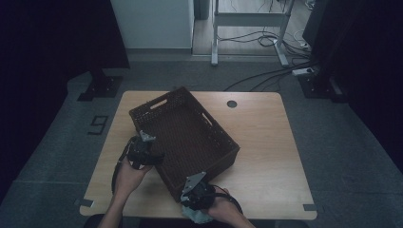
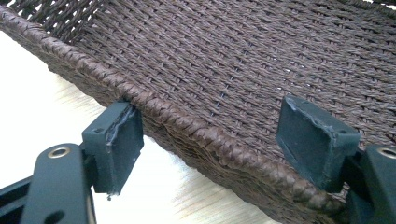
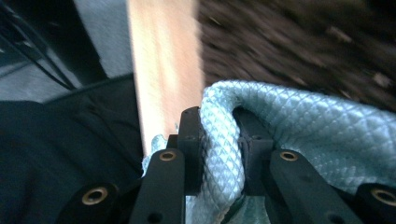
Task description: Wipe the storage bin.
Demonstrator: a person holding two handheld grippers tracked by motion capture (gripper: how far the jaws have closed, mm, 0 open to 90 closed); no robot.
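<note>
A dark brown woven basket (image 1: 190, 133) sits turned at an angle on the wooden table (image 1: 266, 142). My left gripper (image 1: 151, 154) is at its left wall. In the left gripper view the left gripper (image 2: 210, 109) straddles the braided rim (image 2: 196, 133), one pad outside, one inside, both touching it. My right gripper (image 1: 194, 206) is at the basket's near corner by the table's front edge. It is shut on a fold of pale teal quilted cloth (image 3: 317, 135), which also hangs below the hand (image 1: 197, 217). The right gripper (image 3: 219, 121) pinches the fold between both pads.
A round cable hole (image 1: 232, 103) lies near the table's far edge. Tape marks (image 1: 309, 207) sit at the front corners. Bare wood stretches right of the basket. Beyond the table stand a desk frame (image 1: 247, 28) and floor cables (image 1: 266, 76). Dark clothing (image 3: 56, 154) is close behind the right gripper.
</note>
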